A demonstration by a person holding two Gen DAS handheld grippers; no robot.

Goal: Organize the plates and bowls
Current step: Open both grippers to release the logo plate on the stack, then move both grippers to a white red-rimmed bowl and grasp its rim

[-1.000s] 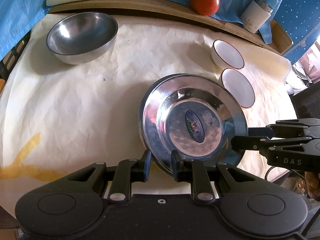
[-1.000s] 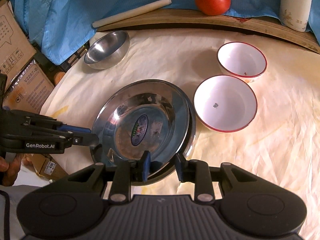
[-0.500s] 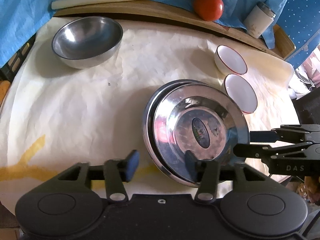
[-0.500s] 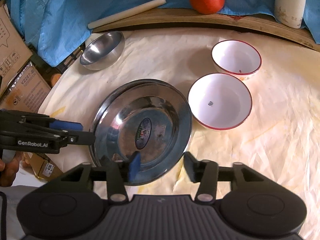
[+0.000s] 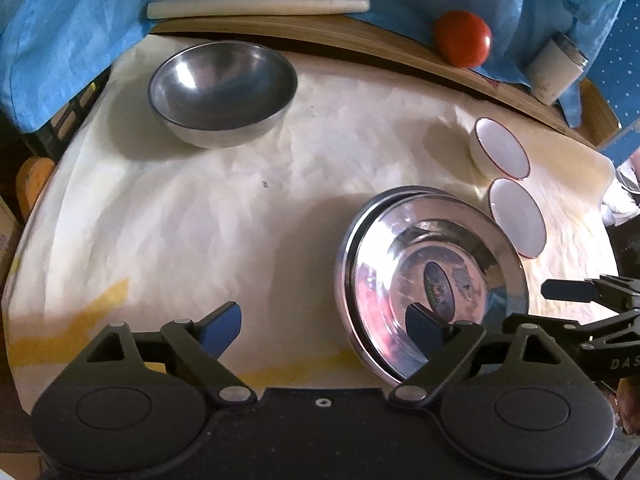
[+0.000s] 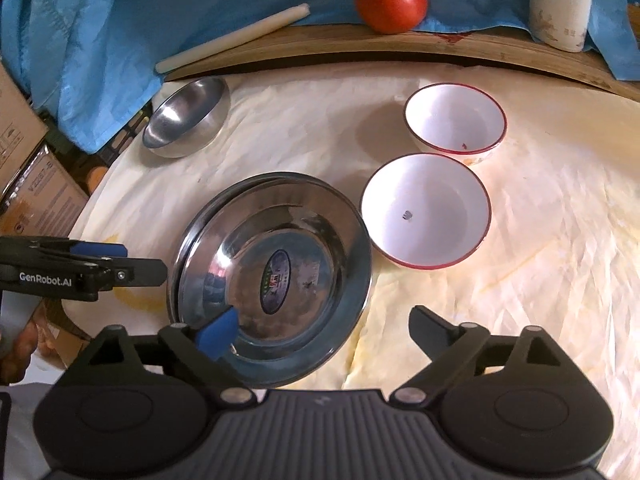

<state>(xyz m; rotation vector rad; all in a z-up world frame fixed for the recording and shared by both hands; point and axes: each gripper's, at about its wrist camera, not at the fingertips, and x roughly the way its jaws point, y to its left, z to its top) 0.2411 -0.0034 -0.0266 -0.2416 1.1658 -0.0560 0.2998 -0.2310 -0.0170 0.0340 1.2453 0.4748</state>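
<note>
Two steel plates (image 6: 276,268) stacked near the desk's (image 6: 540,280) front edge, two white bowls (image 6: 426,210) just beside, steel bowl (image 5: 222,92) toward the far left corner. Left hand-held gripper (image 5: 326,326) and right hand-held gripper (image 6: 324,330) both spread wide, just opened, gripping nothing, rim between fingers.

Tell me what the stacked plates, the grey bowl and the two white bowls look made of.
Plates: polished steel by the look, mirror reflections, sticker in the centre. Grey bowl: metal too, duller brushed sheen. White bowls: glossy white with red rims, ceramic, enamel or melamine; cannot tell which.
</note>
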